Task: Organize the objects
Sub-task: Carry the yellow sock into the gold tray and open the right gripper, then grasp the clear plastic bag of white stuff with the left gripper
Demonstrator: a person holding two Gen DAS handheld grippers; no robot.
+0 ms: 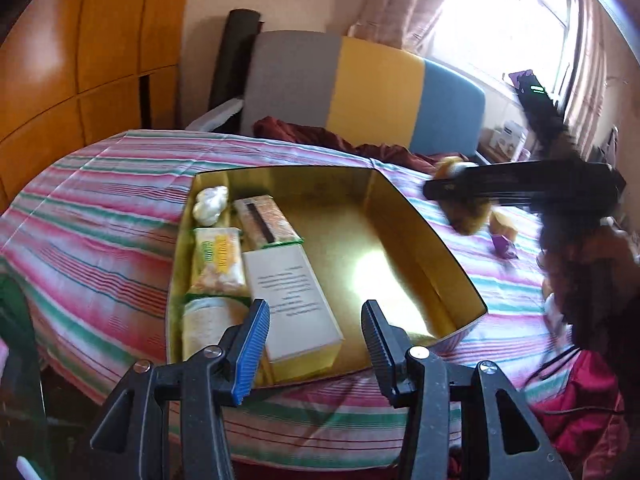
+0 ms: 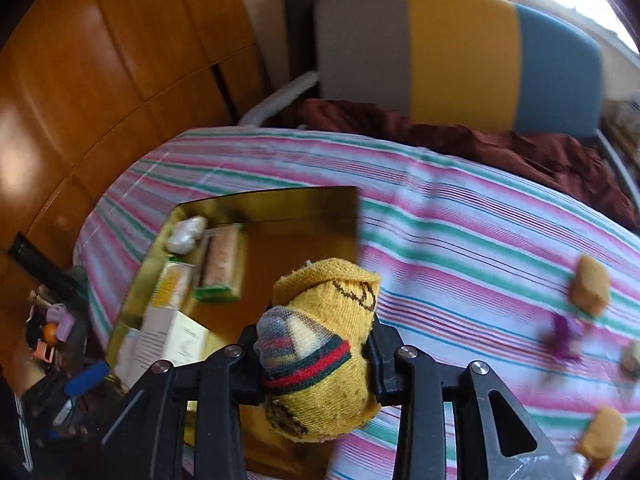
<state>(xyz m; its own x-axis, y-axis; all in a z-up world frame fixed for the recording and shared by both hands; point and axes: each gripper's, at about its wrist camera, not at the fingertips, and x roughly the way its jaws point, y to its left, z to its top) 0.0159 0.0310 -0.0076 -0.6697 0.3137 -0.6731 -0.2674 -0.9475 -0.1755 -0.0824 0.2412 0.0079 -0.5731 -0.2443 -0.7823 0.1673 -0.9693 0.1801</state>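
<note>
- Yellow knit, with a red and green band and a grey patch: a rolled sock bundle [image 2: 324,344] sits pinched between the jaws of the right gripper [image 2: 316,354], held in the air above the near right corner of the gold box [image 2: 304,208].
- The pads press the roll across its middle, so the grip looks firm; the loose cuff at the top is free.
- The step in hand, I judge, is carrying the roll to the box and setting it down inside.
- The left part of the gold box holds a white box [image 1: 294,300], a patterned carton [image 1: 266,222], snack packets [image 1: 218,262] and a white wad [image 1: 210,204]; the right part of its floor is bare, the best spot for the sock.
- To do it well: clear the box wall, lower over the bare floor, and let go only when the roll rests there.
- The left gripper [image 1: 316,344] hovers over the near edge of the box, jaws spread, with nothing between them.
- On the striped cloth [image 2: 480,240], tan blocks [image 2: 590,292] and a purple item [image 2: 564,336] lie well apart from the box, not yet sorted.
</note>
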